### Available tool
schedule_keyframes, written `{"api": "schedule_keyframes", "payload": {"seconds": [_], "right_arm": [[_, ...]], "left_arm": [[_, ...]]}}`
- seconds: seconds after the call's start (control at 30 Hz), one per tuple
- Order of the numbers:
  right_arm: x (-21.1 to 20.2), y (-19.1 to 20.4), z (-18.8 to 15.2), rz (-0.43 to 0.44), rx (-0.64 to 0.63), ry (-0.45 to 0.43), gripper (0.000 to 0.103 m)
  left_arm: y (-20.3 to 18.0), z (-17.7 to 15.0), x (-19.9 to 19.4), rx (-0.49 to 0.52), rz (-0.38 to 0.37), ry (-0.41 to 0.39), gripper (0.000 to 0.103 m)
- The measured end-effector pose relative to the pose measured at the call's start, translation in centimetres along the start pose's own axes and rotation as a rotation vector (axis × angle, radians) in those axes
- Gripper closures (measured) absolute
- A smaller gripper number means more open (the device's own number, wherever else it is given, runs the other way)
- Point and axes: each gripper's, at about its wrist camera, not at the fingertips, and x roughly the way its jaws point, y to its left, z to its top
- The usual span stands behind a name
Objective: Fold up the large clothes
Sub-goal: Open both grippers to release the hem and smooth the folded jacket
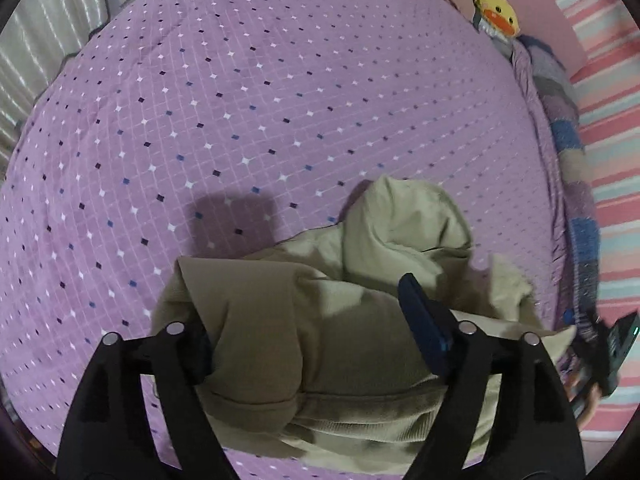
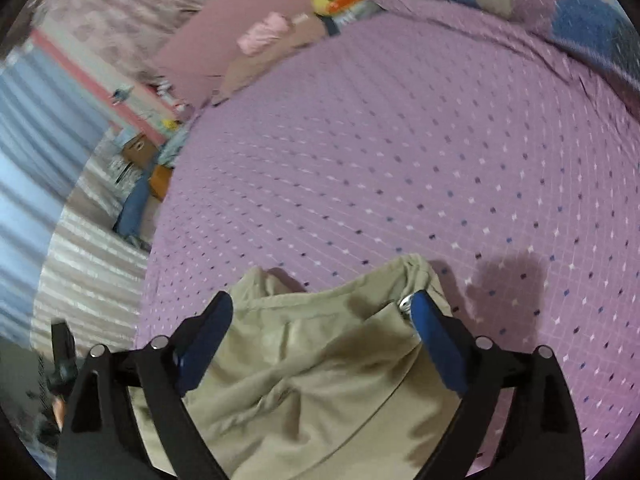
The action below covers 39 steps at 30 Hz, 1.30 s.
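Below my left gripper (image 1: 308,328), on the near edge of the purple bedspread (image 1: 240,100), lies the beige hoodie (image 1: 360,280), bunched in a heap with its hood standing up at the far side. My left jaws are spread wide with nothing pinched: the heap bulges between them and hides most of the left finger, while the right finger (image 1: 420,320) rests over the cloth. I judge I hold them apart so as to pick a hem or shoulder before spreading the garment flat. A duck plush (image 1: 498,12) sits well apart at the head of the bed, and a striped blanket (image 1: 568,128) runs along the far side. From my right wrist, the right gripper (image 2: 320,336) is likewise wide apart, straddling the hoodie's hood end, where a metal eyelet (image 2: 405,302) shows just beside one blue finger (image 2: 436,340). Nothing is clamped yet, and the open bedspread beyond leaves room to lay the garment out.
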Motion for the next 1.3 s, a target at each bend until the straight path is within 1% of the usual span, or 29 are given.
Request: {"api": "schedule_keyframes", "payload": {"seconds": [0.07,0.13,0.17,0.27,0.33,0.43,0.53,0.57,0.6,0.67,0.7,0.77,0.83,0.87,0.93,0.97,1.0,1.03,1.1,1.13,1.17,1.2,1.23,1.3], "right_arm": [[-0.9,0.7,-1.1,-0.007,-0.057,-0.025,0.012],[-1.4,1.1,-2.3,-0.034,-0.098,-0.044,0.012],[-1.5,1.3,-3.2,-0.054,-0.127,-0.048,0.012],[-1.4,1.3,-4.6,-0.056,-0.165,-0.032,0.012],[-1.1,1.2,-5.4,-0.068,-0.181,-0.015,0.012],[-1.0,1.0,-6.0,-0.076,-0.187,-0.001,0.012],[-0.6,0.6,-6.3,-0.081,-0.168,0.021,0.012],[-0.5,0.6,-6.4,-0.076,-0.166,0.022,0.012],[-0.4,0.6,-6.4,-0.073,-0.166,0.023,0.012],[-0.2,0.9,-6.4,-0.072,-0.168,0.015,0.012],[0.0,1.0,-6.5,-0.076,-0.171,0.015,0.012],[0.5,1.4,-6.8,-0.085,-0.18,0.018,0.012],[0.8,1.8,-6.9,-0.088,-0.194,0.019,0.012],[1.1,1.9,-7.0,-0.096,-0.203,0.025,0.012],[1.5,1.9,-7.1,-0.108,-0.208,0.038,0.012],[1.7,1.8,-7.2,-0.109,-0.209,0.045,0.012],[1.8,1.7,-7.3,-0.108,-0.209,0.05,0.012],[1.9,1.6,-7.4,-0.107,-0.21,0.052,0.012],[2.1,1.3,-7.6,-0.11,-0.206,0.056,0.012],[2.3,1.1,-7.7,-0.11,-0.197,0.061,0.012],[2.6,0.9,-7.8,-0.109,-0.189,0.066,0.012],[2.8,0.7,-8.0,-0.107,-0.179,0.071,0.012],[3.0,0.6,-8.1,-0.101,-0.168,0.075,0.012],[3.2,0.7,-8.4,-0.092,-0.17,0.074,0.012]], "left_arm": [[-0.1,0.0,-0.6,-0.006,-0.022,0.014,0.019],[0.1,-0.1,-1.1,-0.02,-0.045,0.025,0.019],[0.4,0.0,-1.5,-0.032,-0.069,0.035,0.019],[1.4,0.4,-2.5,-0.09,-0.141,0.059,0.019],[1.8,0.4,-3.0,-0.106,-0.165,0.083,0.019],[1.4,0.5,-3.0,-0.066,-0.183,0.104,0.019],[1.4,0.5,-2.7,-0.045,-0.207,0.146,0.013],[1.6,0.5,-2.8,-0.056,-0.246,0.149,0.01],[1.8,0.5,-2.9,-0.072,-0.307,0.155,0.003],[2.4,0.6,-3.0,-0.103,-0.414,0.158,0.003],[2.6,0.7,-2.9,-0.109,-0.413,0.156,0.003],[2.9,0.8,-2.6,-0.114,-0.365,0.144,0.003],[2.8,0.8,-2.5,-0.097,-0.364,0.134,0.003],[2.5,0.8,-2.5,-0.056,-0.363,0.13,0.003],[1.6,0.7,-2.2,0.053,-0.305,0.159,0.003],[1.2,0.6,-1.6,0.106,-0.266,0.203,0.003],[1.2,0.5,-1.2,0.123,-0.255,0.234,0.003],[1.5,0.5,-0.9,0.126,-0.266,0.26,0.003],[2.7,0.3,-0.7,0.07,-0.377,0.307,0.003],[3.5,0.2,-0.6,0.031,-0.456,0.326,0.003],[4.2,0.0,-0.4,0.005,-0.51,0.338,0.003],[4.9,-0.1,-0.3,-0.012,-0.528,0.347,0.003],[5.5,-0.3,0.0,-0.027,-0.517,0.354,0.003],[6.9,-0.7,0.2,-0.064,-0.461,0.345,0.003]]}}
